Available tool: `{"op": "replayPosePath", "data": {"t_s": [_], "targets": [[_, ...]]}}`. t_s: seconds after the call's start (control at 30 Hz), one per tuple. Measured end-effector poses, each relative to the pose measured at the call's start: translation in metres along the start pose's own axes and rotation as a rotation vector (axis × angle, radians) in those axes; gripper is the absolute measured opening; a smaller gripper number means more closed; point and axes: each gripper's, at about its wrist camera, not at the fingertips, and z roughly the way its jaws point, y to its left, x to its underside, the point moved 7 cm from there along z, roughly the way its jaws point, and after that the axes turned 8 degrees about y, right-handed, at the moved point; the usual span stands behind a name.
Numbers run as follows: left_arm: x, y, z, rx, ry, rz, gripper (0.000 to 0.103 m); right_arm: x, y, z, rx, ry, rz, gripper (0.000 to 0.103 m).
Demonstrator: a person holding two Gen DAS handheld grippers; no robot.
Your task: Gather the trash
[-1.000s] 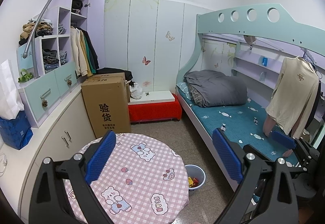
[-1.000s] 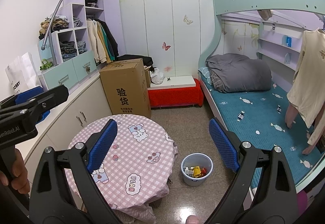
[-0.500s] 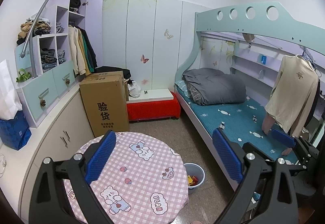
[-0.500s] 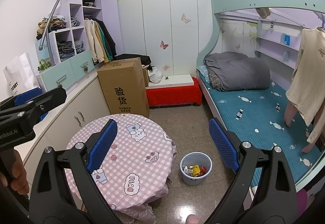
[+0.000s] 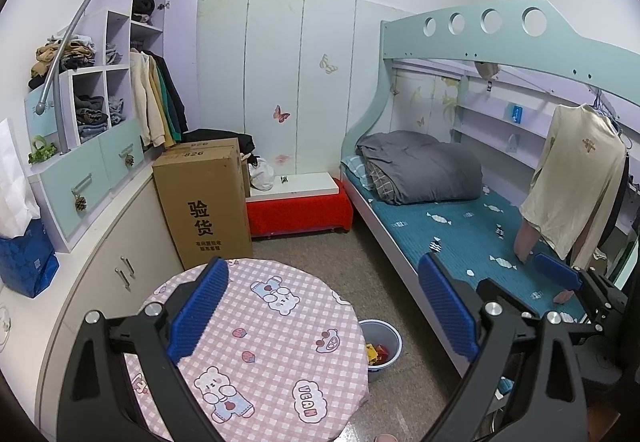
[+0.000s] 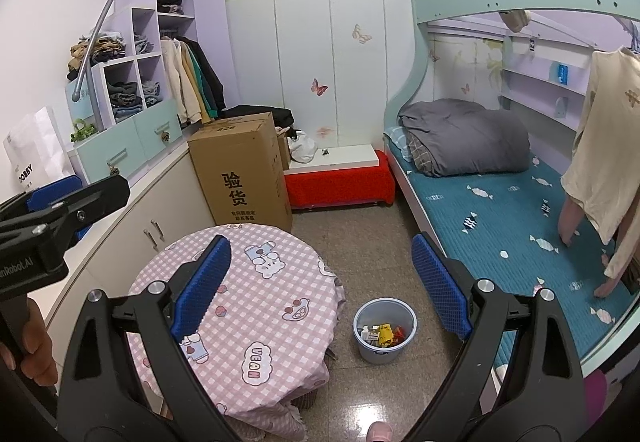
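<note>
A small grey-blue bin (image 6: 384, 330) stands on the floor right of the round table (image 6: 260, 306) and holds several colourful wrappers. In the left wrist view the bin (image 5: 382, 346) is half hidden behind the table (image 5: 280, 342). The pink checked cloth shows only printed bears. My right gripper (image 6: 320, 286) hangs open above the table's edge and the bin, nothing between its blue pads. My left gripper (image 5: 322, 308) is open and empty over the table. A hand holds the left gripper (image 6: 60, 217) at the left of the right wrist view.
A tall cardboard box (image 6: 244, 177) stands behind the table, with a red bench (image 6: 340, 181) beside it. White cabinets (image 5: 116, 274) run along the left wall. A bunk bed (image 6: 500, 217) with a teal mattress fills the right. Bare floor lies between table and bed.
Both views have drifted only slightly. Both grippers stay open and empty, and the bin and table have not moved.
</note>
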Motion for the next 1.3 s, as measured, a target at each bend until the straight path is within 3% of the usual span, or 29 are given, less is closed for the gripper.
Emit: {"op": "replayPosePath", "data": {"t_s": [1.3], "targets": [[0.004,-0.008,0.007,0.013,0.021,0.019,0.094,0.005,-0.007,0.013,0.003,0.027,0.017,0.09]]}}
